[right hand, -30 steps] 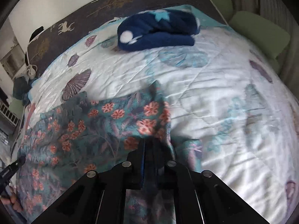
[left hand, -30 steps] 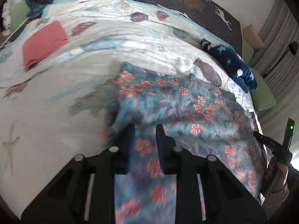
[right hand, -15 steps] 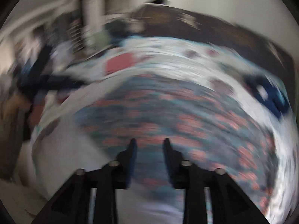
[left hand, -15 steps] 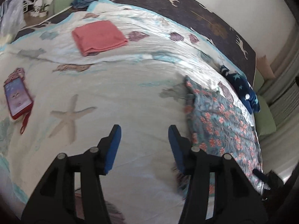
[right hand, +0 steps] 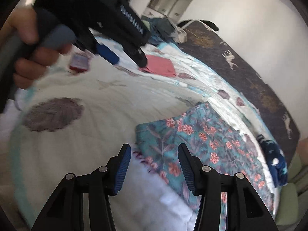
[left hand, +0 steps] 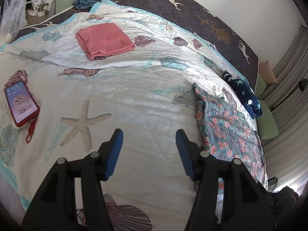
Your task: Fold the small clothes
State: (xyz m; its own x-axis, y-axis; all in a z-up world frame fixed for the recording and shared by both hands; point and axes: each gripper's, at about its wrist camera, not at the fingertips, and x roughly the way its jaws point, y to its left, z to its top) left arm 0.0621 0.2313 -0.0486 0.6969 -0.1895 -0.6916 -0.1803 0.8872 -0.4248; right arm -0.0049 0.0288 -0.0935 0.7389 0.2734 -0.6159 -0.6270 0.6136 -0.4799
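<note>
Left gripper (left hand: 149, 134) hangs over bare quilt (left hand: 134, 100), jaws just opened wider and apart with nothing between them. A printed starfish sits on the quilt just left of them. Right of the frame, the floral garment (left hand: 229, 129) lies flat along the bed's edge, a navy starred piece (left hand: 242, 94) beyond it. Upper left of centre, a folded pink cloth (left hand: 105, 40). Far left, a phone in a red case (left hand: 21, 104), screen lit.
</note>
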